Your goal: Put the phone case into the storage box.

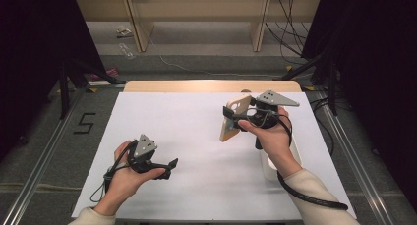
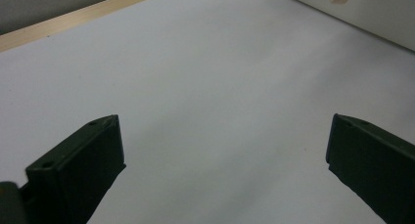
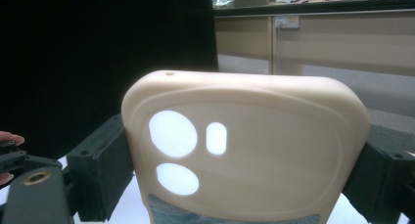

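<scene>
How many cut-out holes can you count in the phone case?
3: in the phone case, a large round hole upper left, a small slot right of it, an oval below. More may be hidden lower down.

the phone case [image 3: 244,150] looks like soft cream rubber or silicone, matt and smooth. the right gripper [image 3: 244,185] has jaws of matt black plastic with a faintly grainy face, as does the left gripper [image 2: 222,170]. the counter [image 1: 196,136] carries a smooth matt white sheet over a pale wooden edge.
</scene>
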